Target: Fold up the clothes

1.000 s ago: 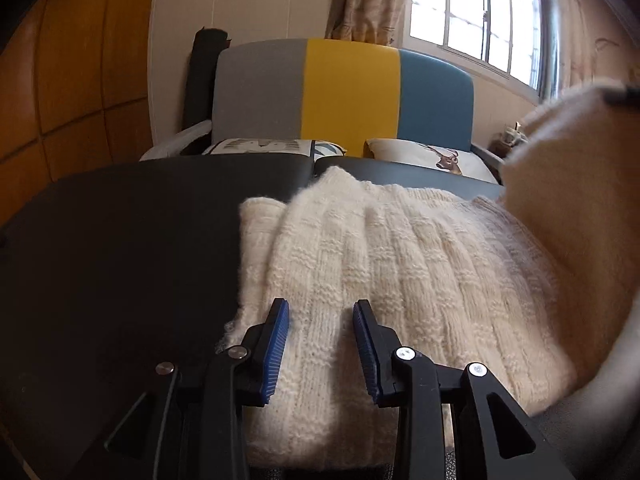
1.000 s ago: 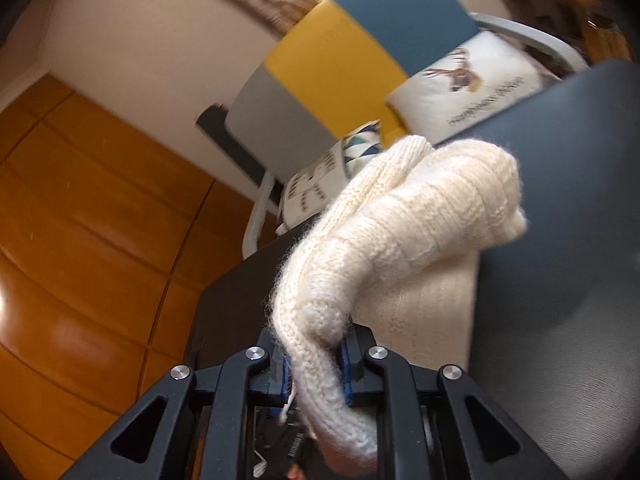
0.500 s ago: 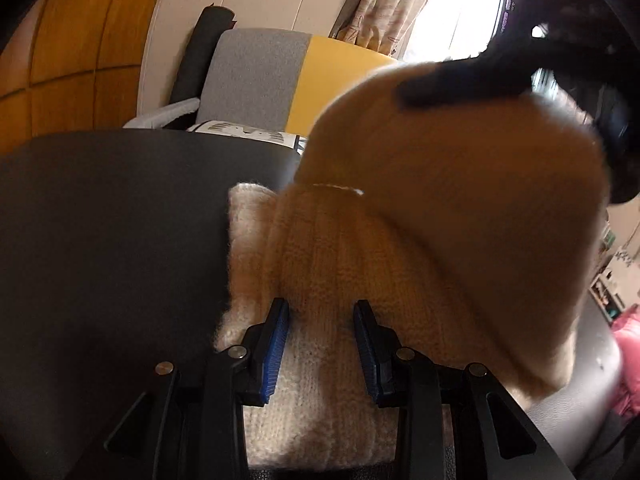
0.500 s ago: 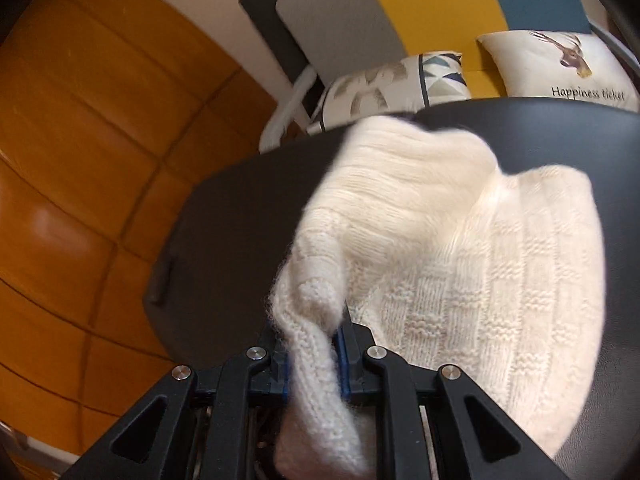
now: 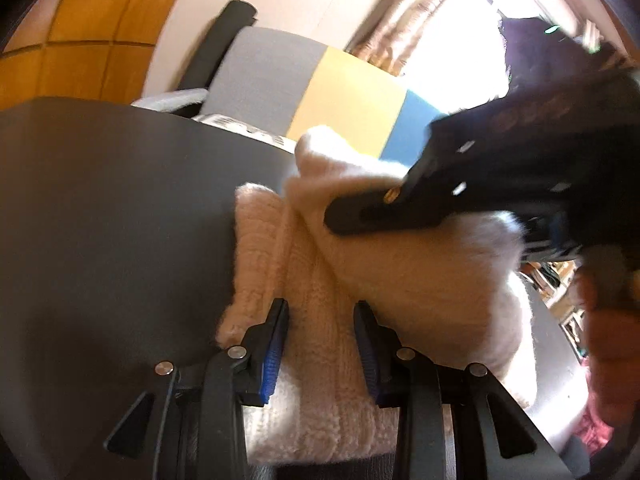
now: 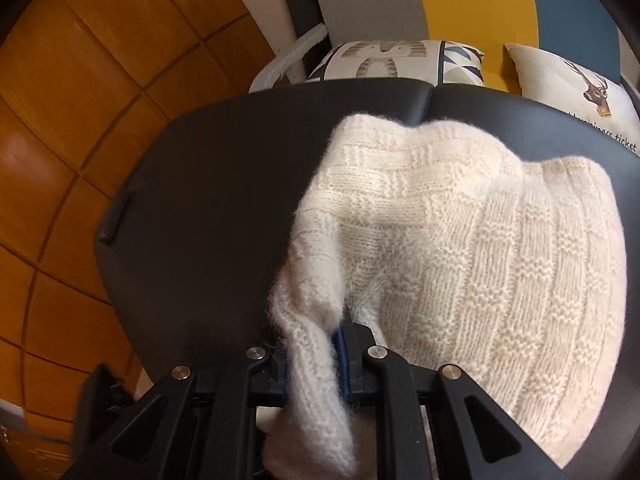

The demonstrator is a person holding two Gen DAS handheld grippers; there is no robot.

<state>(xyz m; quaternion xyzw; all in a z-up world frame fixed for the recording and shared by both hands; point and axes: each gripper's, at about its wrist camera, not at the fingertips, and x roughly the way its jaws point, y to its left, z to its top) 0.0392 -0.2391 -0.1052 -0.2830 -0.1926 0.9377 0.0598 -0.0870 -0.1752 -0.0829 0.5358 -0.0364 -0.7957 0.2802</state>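
Right tongs (image 6: 312,360) clamp a fold of the cream knit sweater (image 6: 480,260), jaws just easing a bit; left tongs (image 5: 320,344) sit apart over its near edge; sweater lies on the dark counter (image 6: 208,200); striped sofa (image 5: 320,80) and orange wood wall (image 6: 80,80) behind.

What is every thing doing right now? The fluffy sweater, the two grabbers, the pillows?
Cream knit sweater: lying on the black table, one part folded over, not yet flat.
Right gripper: its jaws have just been opening, pads still pressing a sweater edge.
Left gripper: open, over the sweater's near edge, gripping nothing.
Black table: under the sweater.
Deer pillow: propped on the sofa.
Patterned pillow: propped beside it.
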